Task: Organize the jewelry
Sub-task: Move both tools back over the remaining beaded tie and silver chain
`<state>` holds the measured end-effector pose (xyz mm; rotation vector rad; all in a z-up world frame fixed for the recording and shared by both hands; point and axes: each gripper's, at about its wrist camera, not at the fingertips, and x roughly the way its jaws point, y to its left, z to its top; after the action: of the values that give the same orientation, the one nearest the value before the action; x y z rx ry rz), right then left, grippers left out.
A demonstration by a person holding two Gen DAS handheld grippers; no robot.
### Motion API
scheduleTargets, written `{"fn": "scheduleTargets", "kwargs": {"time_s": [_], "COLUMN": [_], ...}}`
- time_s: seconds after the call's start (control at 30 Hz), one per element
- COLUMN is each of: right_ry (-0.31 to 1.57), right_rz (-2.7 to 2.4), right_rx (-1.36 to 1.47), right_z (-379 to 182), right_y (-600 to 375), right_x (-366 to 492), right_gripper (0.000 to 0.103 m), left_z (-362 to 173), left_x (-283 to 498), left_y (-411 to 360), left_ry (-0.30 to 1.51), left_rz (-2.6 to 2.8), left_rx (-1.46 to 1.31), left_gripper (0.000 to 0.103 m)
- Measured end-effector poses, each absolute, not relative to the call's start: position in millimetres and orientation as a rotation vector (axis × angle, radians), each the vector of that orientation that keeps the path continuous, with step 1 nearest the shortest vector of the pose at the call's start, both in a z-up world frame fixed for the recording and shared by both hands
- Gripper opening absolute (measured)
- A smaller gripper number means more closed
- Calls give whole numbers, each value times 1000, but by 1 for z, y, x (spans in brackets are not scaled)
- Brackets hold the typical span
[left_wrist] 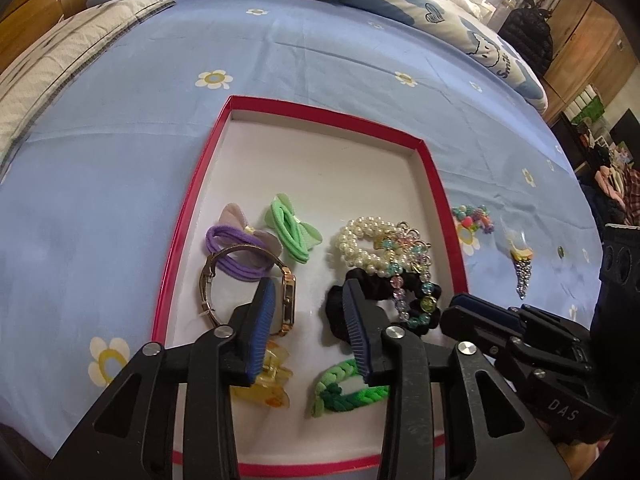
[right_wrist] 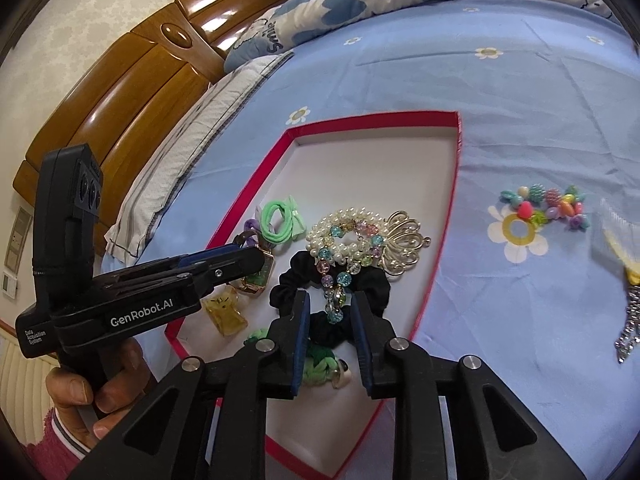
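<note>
Your left tool (left_wrist: 310,304) hangs over the red box (left_wrist: 188,216) with its blue pads apart and nothing between them. One pad sits just beside the gold watch (left_wrist: 286,300). Your right tool (right_wrist: 330,328) is also apart and holds nothing. Its pads stand on either side of the string of glass beads (right_wrist: 334,296) that lies across the black scrunchie (right_wrist: 288,284).

The box sits on the blue bed sheet (left_wrist: 320,52). Inside it you can see a purple hair tie (left_wrist: 236,248), a light green hair tie (left_wrist: 292,232), a pearl bracelet (left_wrist: 360,244), a yellow hair clip (left_wrist: 272,388) and a green braided tie (left_wrist: 340,388). A gold crown piece (right_wrist: 404,240) rests beside the pearls.

Outside the box, on the sheet, lie a bright bead bracelet (right_wrist: 548,208) and a sparkly dangling piece (right_wrist: 632,320), well apart from the tools.
</note>
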<state>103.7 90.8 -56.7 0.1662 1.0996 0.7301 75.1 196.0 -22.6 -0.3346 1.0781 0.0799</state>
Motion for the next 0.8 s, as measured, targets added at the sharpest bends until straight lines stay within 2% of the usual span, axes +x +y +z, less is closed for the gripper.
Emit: {"fn": "scheduleTargets", "kwargs": {"time_s": [0.1,0.8], "right_ry": [1086,1029], "right_rz": [718,540], "right_rx": [178,305], "right_z": [-50,-35], "right_y": [82,-27], "right_x": [101,90], "right_gripper": [34,41], "left_z": [-17,10], "left_x": [72,76], "left_y": [193,137], "left_ry": [1067,1037], "left_rz": [72,-38], "left_rx": [-336,-302], "left_gripper": [35,36]}}
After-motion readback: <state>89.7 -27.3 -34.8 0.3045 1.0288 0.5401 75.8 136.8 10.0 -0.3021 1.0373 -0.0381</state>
